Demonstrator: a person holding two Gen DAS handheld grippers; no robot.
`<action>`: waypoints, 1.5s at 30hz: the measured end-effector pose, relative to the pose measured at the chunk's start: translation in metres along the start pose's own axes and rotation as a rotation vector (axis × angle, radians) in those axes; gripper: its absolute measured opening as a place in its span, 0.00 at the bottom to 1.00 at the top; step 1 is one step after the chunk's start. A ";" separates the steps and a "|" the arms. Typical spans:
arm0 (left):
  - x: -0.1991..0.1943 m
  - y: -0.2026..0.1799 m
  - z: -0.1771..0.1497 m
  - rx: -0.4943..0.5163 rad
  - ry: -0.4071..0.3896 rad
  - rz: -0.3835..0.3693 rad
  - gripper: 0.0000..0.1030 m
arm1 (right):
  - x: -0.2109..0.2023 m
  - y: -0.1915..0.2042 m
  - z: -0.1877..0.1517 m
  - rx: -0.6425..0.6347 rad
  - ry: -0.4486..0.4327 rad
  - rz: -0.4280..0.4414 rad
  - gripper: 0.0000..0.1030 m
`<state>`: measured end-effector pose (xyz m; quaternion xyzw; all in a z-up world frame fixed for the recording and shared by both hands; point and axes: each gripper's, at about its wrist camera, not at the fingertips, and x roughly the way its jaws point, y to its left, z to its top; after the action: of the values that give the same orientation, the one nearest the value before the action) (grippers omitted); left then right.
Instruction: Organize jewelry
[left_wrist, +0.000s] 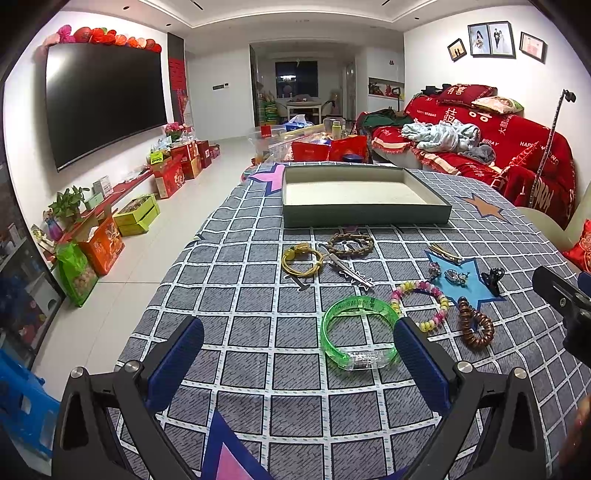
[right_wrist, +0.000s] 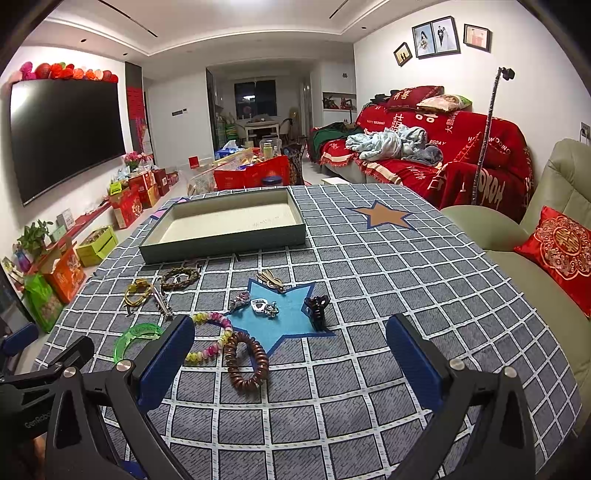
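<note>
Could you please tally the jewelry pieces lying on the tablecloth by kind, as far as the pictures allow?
Bracelets and bangles: 4 (green, beaded, gold, braided)
Coil hair ties: 1
Claw clips: 1
Flat hair clips: 2 (silver, gold)
Small ornaments on the blue star: 2
Total: 10; box empty.

I'm looking down a long living room with white walls and a pale tiled floor (left_wrist: 122, 280). A big dark television (left_wrist: 103, 99) hangs on the left wall, red and pink paper decorations (left_wrist: 103, 37) along its top, with gift boxes (left_wrist: 177, 166) lined up on the low shelf below it. On the right, a sofa under a red cover (right_wrist: 443, 155) carries a heap of pale blue cloth (right_wrist: 391, 142), framed photos (right_wrist: 439, 37) above. At the far end I see a dark window (left_wrist: 295, 79) and recessed ceiling lights.
</note>
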<state>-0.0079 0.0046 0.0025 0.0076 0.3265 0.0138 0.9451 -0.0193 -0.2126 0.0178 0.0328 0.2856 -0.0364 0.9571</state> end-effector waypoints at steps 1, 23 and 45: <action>0.001 0.000 0.000 0.000 0.001 0.000 1.00 | 0.000 0.000 0.000 0.000 0.001 0.001 1.00; 0.001 -0.002 -0.002 0.001 0.004 0.000 1.00 | 0.002 0.002 -0.005 0.007 0.006 0.004 1.00; 0.001 -0.002 -0.002 0.000 0.006 -0.001 1.00 | 0.003 0.002 -0.006 0.011 0.010 0.006 1.00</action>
<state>-0.0081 0.0025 0.0003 0.0075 0.3293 0.0133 0.9441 -0.0201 -0.2104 0.0110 0.0390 0.2899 -0.0351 0.9556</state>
